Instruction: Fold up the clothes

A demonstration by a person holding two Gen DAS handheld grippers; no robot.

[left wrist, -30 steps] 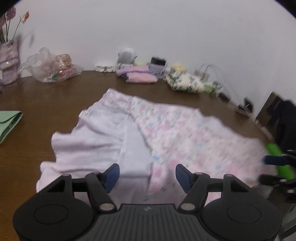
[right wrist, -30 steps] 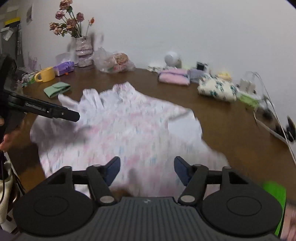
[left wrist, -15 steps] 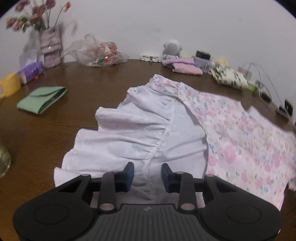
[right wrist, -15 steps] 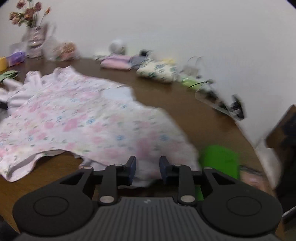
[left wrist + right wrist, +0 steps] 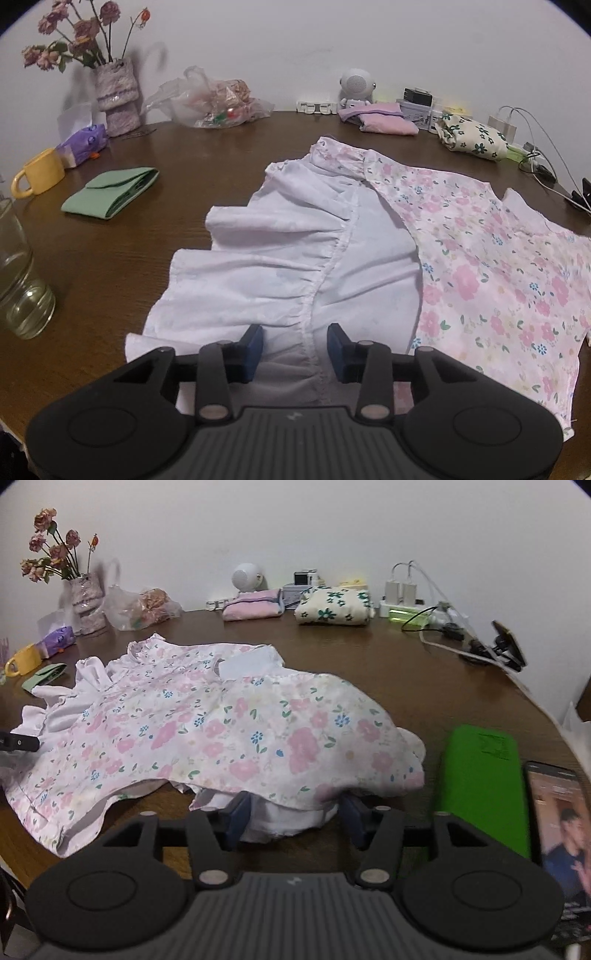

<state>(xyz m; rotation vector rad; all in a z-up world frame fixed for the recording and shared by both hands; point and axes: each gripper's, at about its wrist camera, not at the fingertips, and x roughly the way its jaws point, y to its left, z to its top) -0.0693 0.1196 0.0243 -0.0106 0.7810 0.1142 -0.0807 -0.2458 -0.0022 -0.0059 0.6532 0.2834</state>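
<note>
A small garment lies spread on the brown table (image 5: 110,258): pink floral cloth (image 5: 480,277) on the right, a white ruffled part (image 5: 277,266) on the left. My left gripper (image 5: 295,349) hovers low over the ruffle's gathered seam. Its jaws are opening, with cloth lying between the blue pads and not pinched. In the right wrist view the same garment (image 5: 221,731) humps up at its near hem. There my right gripper (image 5: 295,816) has its jaws closing. Bunched white hem fills the gap and floral cloth drapes over the pads, with no clear squeeze showing. A black finger of the left gripper (image 5: 20,743) shows at the far left edge.
A green folded cloth (image 5: 110,194), a yellow mug (image 5: 37,177) and a glass jar (image 5: 22,280) stand to the left. A vase (image 5: 114,96), a plastic bag (image 5: 210,103) and folded clothes (image 5: 384,123) line the back. A green case (image 5: 480,782) and a phone (image 5: 557,830) lie right of the hem.
Both grippers have narrowed from wide open a second ago and dropped to the garment's near edge. The left view swung left onto the white ruffle. The right one settled at the hem.
</note>
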